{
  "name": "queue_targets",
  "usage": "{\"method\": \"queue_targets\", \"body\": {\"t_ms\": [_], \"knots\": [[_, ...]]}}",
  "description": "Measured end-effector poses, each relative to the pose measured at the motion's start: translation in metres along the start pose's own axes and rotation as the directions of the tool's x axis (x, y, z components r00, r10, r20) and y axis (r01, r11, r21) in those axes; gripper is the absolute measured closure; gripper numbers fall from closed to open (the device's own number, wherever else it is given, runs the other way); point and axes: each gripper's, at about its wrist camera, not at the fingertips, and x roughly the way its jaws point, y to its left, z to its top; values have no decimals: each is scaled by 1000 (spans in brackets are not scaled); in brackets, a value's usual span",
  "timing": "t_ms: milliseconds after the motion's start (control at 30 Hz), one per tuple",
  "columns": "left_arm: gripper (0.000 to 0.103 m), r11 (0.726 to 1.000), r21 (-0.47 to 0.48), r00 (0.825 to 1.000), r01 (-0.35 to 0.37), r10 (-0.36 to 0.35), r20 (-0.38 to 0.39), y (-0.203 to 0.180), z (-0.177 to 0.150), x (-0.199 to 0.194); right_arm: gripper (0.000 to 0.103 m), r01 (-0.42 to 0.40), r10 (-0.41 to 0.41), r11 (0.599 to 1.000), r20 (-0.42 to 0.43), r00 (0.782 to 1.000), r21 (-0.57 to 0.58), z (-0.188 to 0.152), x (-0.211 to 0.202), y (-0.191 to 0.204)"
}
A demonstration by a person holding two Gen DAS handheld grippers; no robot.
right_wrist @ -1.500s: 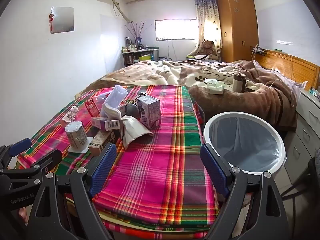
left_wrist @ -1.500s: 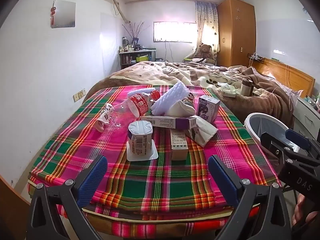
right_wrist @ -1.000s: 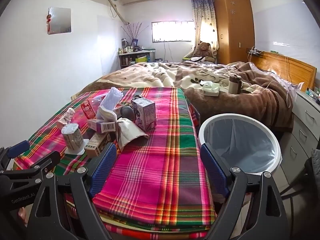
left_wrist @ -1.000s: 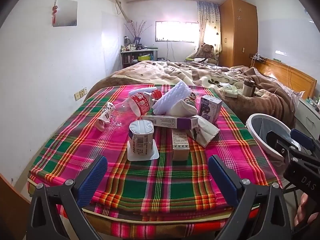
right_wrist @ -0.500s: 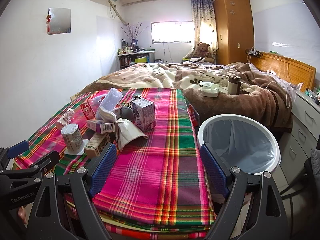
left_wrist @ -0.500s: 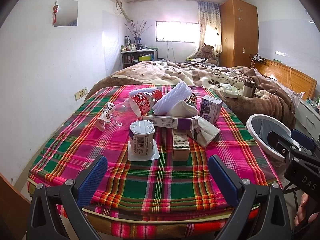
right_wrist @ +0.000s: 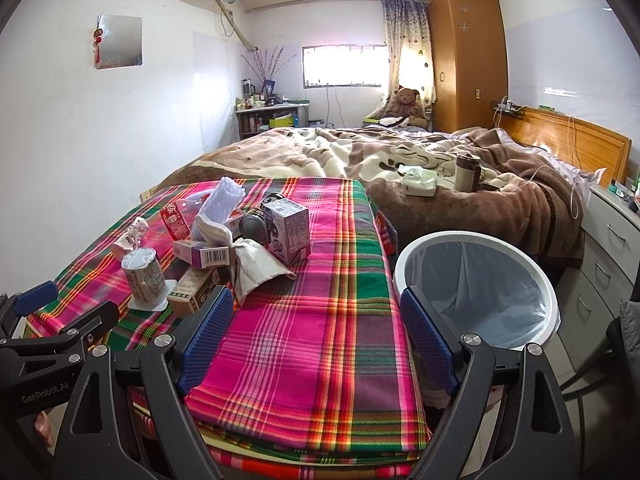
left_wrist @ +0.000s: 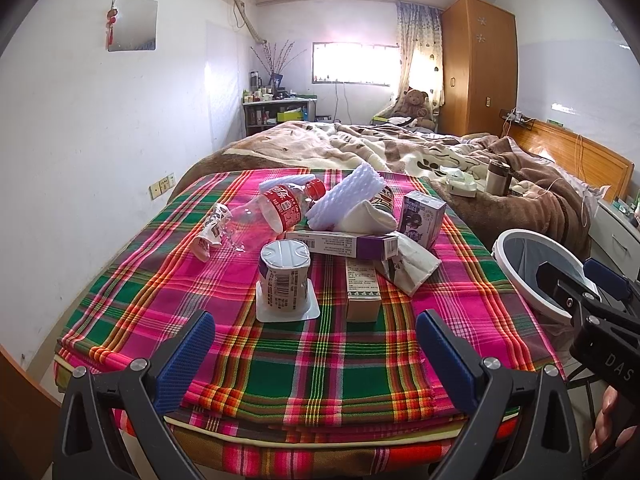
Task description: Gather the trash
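Note:
A heap of trash lies on the plaid-covered table (left_wrist: 280,360): an upturned yogurt cup (left_wrist: 285,280), a clear bottle with a red label (left_wrist: 268,212), a brown box (left_wrist: 362,286), a long purple box (left_wrist: 340,242), a small purple carton (left_wrist: 422,218), white foam (left_wrist: 346,194) and a crumpled wrapper (left_wrist: 408,264). My left gripper (left_wrist: 314,354) hangs open over the table's near edge, short of the cup. My right gripper (right_wrist: 316,336) is open too, above the table's right side (right_wrist: 304,320), with the cup (right_wrist: 142,274) and carton (right_wrist: 286,230) to its left. A white bin (right_wrist: 476,288) with a grey liner stands right of the table.
A bed with a brown blanket (right_wrist: 440,184) lies beyond the table, carrying a tissue pack (right_wrist: 418,182) and a thermos (right_wrist: 466,172). A wardrobe (right_wrist: 466,60) stands at the back, drawers (right_wrist: 608,248) at the right. A hand (left_wrist: 612,420) holds the right gripper.
Both views have shifted only slightly; the right gripper drifted a little so the bin sits lower and nearer. Both grippers stayed open and the trash has not moved.

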Motion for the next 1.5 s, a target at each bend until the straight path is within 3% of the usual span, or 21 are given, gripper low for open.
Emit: {"method": "queue_targets", "body": {"t_ms": [1500], "knots": [[2, 1000, -15, 1000, -1, 1, -10, 4, 1, 11, 16, 10, -10, 1000, -1, 1000, -10, 0, 2, -1]]}}
